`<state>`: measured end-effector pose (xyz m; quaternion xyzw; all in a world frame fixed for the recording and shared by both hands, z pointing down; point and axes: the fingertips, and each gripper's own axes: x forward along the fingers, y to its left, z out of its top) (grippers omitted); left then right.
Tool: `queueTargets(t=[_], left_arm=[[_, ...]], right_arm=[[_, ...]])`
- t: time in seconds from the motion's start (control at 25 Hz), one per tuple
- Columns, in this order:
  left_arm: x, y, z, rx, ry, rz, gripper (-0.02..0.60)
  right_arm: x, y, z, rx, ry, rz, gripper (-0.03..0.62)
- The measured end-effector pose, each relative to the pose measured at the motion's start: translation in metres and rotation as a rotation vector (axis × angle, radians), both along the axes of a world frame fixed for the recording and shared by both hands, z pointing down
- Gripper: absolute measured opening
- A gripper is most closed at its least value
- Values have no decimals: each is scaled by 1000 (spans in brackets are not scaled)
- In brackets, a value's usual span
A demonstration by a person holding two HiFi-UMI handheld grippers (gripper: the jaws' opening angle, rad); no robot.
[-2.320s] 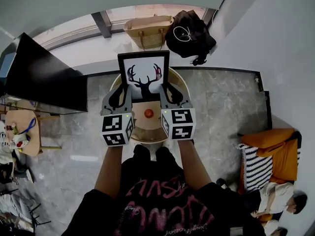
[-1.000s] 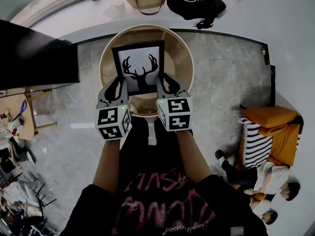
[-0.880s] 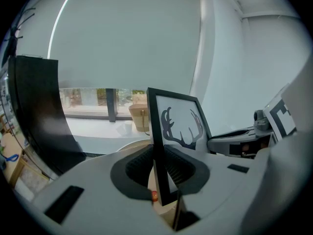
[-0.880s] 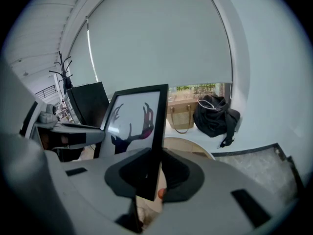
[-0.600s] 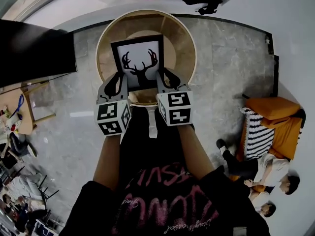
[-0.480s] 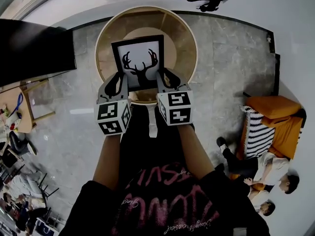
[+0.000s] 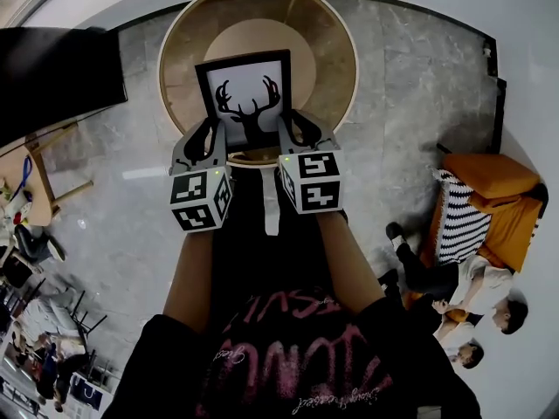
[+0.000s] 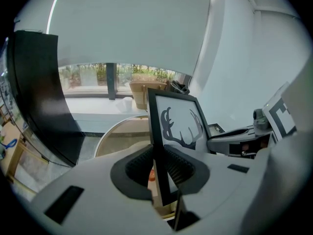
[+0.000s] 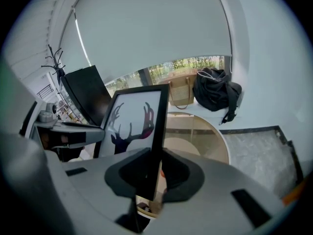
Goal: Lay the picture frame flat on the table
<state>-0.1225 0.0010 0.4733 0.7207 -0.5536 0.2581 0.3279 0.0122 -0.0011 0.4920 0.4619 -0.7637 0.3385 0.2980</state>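
Head view: picture frame's [image 7: 245,101] side edges pinched between fingers [image 7: 194,152].

A black screen [image 7: 52,77] stands at the left above the grey marble floor [image 7: 410,85], with a small wooden side table [image 7: 26,201] near its lower edge. At the right an orange cushion [image 7: 493,182] lies against a striped throw [image 7: 458,225], and seated people [image 7: 456,279] are just beside them. On the window ledge a tan bag [image 9: 182,93] sits just beside a black bag [image 9: 215,93].
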Motion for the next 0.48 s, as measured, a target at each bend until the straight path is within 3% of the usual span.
queueTargets(t=[0.48], left_arm=[[-5,29,70,-120,1,-10,74]], right_arm=[[-5,30,69,-119,12,-9,81]])
